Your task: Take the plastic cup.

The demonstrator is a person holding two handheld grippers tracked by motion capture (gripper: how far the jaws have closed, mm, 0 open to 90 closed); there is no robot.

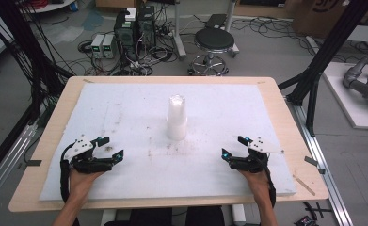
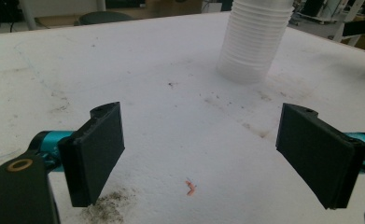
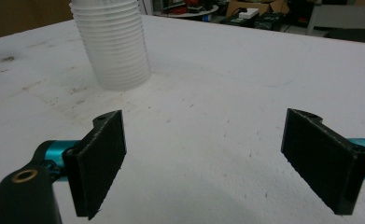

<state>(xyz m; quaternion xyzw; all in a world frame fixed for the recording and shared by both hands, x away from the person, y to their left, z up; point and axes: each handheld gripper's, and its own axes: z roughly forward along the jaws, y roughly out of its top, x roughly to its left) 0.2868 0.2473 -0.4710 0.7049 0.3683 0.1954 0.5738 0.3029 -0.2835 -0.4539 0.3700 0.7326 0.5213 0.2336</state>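
We see the bench (image 1: 285, 136) with its white foam sheet (image 1: 125, 108) reaching nearly to every edge, with open room all round the stack of white cups (image 1: 177, 117) standing upside down mid-sheet. Our left gripper (image 1: 110, 147) and right gripper (image 1: 234, 146) rest near the front edge, well apart from the stack — jaws spread wide, nothing between them. In both gripper views the stack's top is cut off. A tiny orange scrap (image 2: 190, 187) lies near the left gripper — hard to identify.

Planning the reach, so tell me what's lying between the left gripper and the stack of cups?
Bare white sheet with dirt smudges, nothing standing between the left gripper and the stack of cups, as the high view shows.
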